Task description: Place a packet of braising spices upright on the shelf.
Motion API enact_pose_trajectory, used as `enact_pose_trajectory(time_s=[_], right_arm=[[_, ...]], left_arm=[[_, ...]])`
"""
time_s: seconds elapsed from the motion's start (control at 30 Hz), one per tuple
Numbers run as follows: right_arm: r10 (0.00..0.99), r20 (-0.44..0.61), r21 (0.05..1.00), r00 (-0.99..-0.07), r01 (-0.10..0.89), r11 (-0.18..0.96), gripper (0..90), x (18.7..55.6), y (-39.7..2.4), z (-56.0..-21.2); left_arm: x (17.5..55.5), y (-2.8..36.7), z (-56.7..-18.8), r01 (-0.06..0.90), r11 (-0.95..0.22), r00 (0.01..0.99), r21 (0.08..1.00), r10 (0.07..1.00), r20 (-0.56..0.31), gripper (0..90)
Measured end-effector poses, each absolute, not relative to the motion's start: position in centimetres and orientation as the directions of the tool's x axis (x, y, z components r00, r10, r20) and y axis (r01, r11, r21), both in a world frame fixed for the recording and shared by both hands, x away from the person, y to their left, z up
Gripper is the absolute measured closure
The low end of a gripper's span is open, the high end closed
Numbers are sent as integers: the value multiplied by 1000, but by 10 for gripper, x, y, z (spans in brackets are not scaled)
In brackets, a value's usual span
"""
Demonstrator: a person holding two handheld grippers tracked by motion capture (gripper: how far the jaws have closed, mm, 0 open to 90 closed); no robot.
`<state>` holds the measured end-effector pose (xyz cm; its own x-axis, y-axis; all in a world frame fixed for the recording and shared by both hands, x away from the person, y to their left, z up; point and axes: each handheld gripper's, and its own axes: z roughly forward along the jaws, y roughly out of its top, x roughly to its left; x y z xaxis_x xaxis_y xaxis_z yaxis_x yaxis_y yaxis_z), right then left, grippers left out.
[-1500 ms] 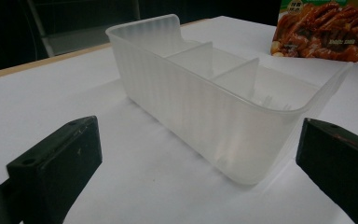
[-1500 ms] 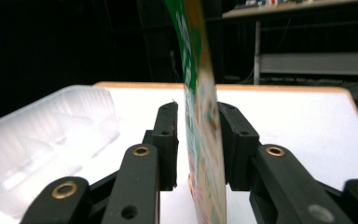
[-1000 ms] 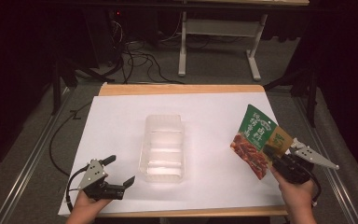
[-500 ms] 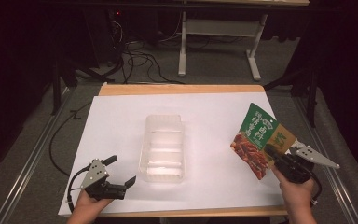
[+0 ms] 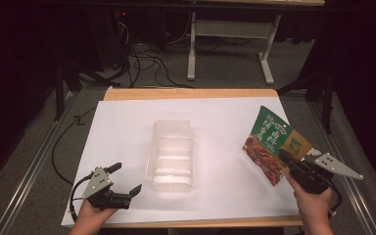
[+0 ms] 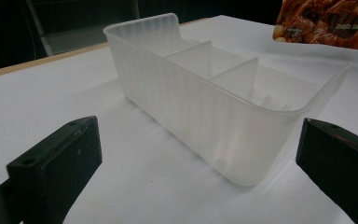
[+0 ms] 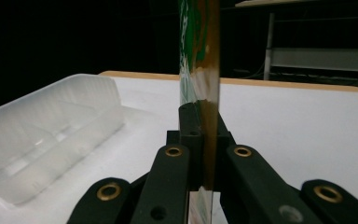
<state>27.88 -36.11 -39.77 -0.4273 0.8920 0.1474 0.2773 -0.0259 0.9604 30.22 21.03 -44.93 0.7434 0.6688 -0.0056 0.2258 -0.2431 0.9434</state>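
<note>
right claw (image 5: 288, 163) clamps the snack packet (image 5: 270, 143) edge-on, long axis seemingly slanting up-left; left claw (image 5: 125, 179) gapes apart.

The snack packet (image 5: 273, 145) carries large white characters on its green upper panel and a small green label on its brown corner; neither can be read. Small print on its red lower part is blurred beyond reading.
</note>
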Motion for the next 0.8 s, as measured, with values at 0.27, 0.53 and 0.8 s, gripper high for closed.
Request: enact_pose_trajectory(time_s=[0.27, 0.53, 0.8], right_arm=[[843, 153, 967, -516, 253, -21, 900, 280, -341, -386], [798, 134, 968, -587, 249, 21, 900, 294, -316, -378], [759, 132, 969, -637, 244, 36, 900, 307, -290, -368]], left_arm=[[301, 210, -449, 228, -242, 741, 943, 672, -7, 7], [301, 212, -449, 223, -234, 739, 946, 674, -8, 7], [300, 214, -448, 223, -227, 734, 948, 679, -10, 7]])
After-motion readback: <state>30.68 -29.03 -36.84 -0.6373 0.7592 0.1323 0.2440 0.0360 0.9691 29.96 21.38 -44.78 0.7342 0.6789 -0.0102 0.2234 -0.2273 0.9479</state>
